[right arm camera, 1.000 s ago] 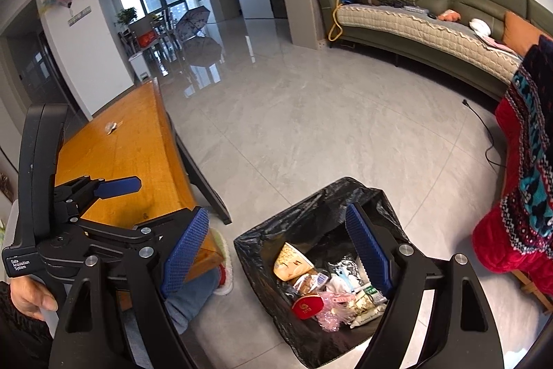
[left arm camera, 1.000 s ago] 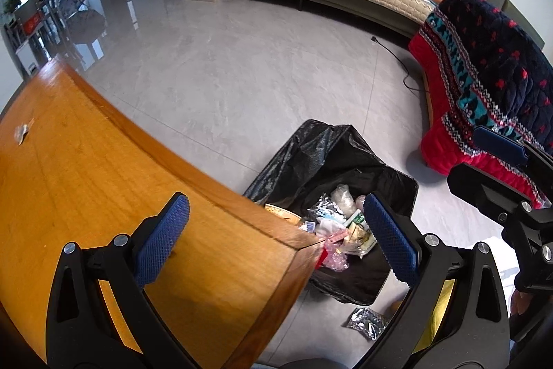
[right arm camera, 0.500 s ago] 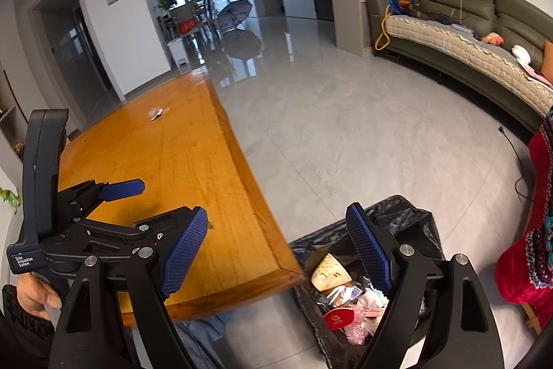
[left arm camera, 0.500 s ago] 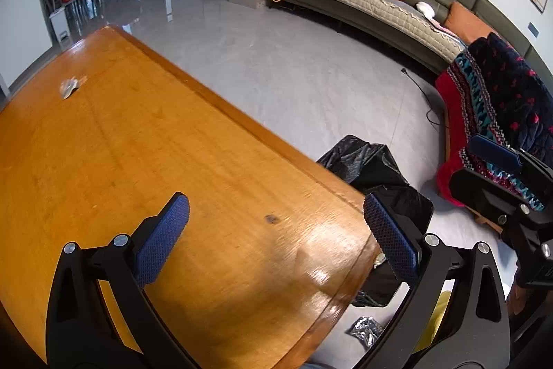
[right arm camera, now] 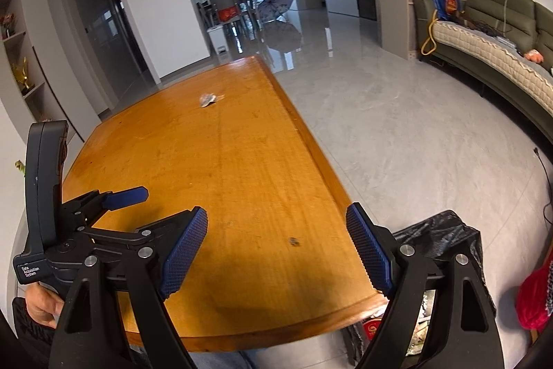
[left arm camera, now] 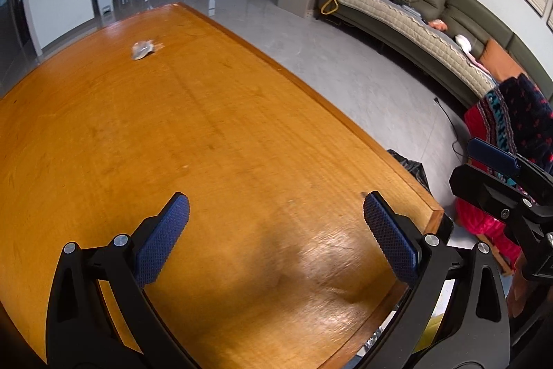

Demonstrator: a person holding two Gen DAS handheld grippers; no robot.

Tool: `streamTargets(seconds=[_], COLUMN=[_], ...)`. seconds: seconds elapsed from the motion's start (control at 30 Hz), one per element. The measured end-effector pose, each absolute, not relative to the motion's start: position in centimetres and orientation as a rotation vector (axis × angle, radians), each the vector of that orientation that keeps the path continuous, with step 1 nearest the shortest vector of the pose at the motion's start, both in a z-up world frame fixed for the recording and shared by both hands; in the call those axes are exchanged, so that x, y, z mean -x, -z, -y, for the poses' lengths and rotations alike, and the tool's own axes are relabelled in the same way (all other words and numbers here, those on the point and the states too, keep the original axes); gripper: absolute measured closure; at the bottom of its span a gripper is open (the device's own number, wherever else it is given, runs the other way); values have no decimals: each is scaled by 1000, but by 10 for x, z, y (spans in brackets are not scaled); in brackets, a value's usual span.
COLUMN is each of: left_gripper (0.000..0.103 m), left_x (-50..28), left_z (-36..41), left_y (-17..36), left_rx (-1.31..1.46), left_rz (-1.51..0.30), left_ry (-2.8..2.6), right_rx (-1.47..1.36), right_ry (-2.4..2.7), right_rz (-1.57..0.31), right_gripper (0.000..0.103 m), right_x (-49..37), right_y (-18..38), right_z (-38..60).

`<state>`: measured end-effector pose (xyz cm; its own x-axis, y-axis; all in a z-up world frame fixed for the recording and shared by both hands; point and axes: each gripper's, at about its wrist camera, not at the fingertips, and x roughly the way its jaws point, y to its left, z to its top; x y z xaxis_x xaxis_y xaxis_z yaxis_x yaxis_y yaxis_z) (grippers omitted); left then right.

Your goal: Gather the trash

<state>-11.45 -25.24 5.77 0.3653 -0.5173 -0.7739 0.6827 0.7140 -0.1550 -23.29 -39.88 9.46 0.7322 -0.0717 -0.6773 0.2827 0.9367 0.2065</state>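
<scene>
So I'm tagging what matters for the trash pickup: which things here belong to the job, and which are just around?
Belongs to the job:
- crumpled wrapper at the table's far end
- black trash bag on the floor by the table's near corner
- left claw and right claw, both open and empty

Just around:
- wooden table
- green sofa
- umbrella
- red patterned blanket

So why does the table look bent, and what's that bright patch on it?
Left wrist view: fisheye lens bows the table; window glare streaks its near corner, beside a soft shadow. Right wrist view: same curving, the crumpled wrapper slightly blurred.
</scene>
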Motion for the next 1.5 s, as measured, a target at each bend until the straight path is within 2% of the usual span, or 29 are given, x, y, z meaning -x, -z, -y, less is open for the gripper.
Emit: streamTargets(seconds=[1.0, 1.5], left_gripper=[6, 6], left_x=[67, 48], left_z=[57, 1], left_y=[-34, -9], left_rx=[25, 25], left_rz=[-950, -946], left_ry=[381, 148], right_rx=[-211, -160], right_ry=[-112, -173], right_rz=[-825, -861], right_gripper=[20, 20], right_x=[121, 72], right_y=[-66, -32], right_z=[262, 204])
